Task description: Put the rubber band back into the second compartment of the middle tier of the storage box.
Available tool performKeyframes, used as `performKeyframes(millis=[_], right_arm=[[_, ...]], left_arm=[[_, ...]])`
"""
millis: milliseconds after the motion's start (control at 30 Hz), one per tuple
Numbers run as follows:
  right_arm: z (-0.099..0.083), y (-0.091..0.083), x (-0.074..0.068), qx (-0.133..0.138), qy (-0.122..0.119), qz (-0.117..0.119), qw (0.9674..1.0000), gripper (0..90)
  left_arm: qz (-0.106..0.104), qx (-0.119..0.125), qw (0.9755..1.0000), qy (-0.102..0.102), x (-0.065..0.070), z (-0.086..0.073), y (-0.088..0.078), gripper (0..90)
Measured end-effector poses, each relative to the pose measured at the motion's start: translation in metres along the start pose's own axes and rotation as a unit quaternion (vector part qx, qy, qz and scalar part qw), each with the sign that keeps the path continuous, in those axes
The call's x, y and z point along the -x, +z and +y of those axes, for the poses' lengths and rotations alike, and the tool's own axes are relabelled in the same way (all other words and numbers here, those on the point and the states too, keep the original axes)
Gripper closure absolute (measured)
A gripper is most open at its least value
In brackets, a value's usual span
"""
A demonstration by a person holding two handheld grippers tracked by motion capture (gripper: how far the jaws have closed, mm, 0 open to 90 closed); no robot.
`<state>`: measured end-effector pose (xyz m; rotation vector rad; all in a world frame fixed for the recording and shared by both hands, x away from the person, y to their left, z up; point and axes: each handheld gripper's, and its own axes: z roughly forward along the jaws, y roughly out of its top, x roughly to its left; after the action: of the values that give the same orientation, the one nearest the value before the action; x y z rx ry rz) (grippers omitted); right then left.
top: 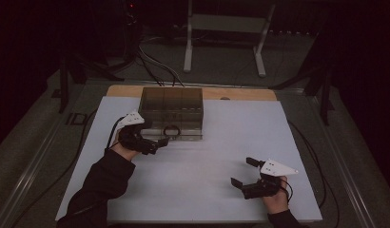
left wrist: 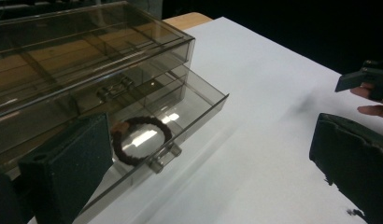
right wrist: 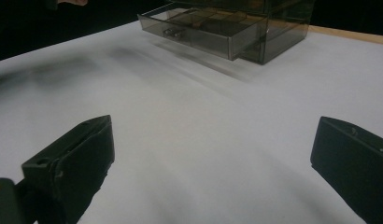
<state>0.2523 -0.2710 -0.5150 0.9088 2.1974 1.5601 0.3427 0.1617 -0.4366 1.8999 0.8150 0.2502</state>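
High view: a clear box [top: 171, 112] with drawers stands near the far edge of the white board [top: 198, 185], a bit left of the middle. Its bottom drawer [top: 176, 131] is pulled out toward the person. A dark ring [top: 171, 129] lies flat inside that drawer, near its front wall.

The left gripper [top: 160, 142] is just beside the open drawer, at its front left corner. Its jaws are spread wide and hold nothing. In the left gripper view, the ring [left wrist: 142, 140] sits close behind the small clear handle [left wrist: 164, 157] on the drawer front. One black jaw stands in front of the drawer's left part and the other is far off to the right, over the bare board [left wrist: 255, 154].

The right gripper [top: 244, 172] is near the right front corner of the board, well apart from the box. Its jaws are spread wide too, with nothing between them. The right gripper view shows the open drawer [right wrist: 203, 32] far away across the board.
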Motion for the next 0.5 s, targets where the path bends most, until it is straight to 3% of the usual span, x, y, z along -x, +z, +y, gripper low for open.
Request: performKeyframes(millis=[500], right_arm=[[0.0,0.001,0.0,-0.001,0.003,0.002,1.0,0.0]], left_arm=[[0.024,0.009,0.9996,-0.009,0.0,-0.027,-0.027,0.3]])
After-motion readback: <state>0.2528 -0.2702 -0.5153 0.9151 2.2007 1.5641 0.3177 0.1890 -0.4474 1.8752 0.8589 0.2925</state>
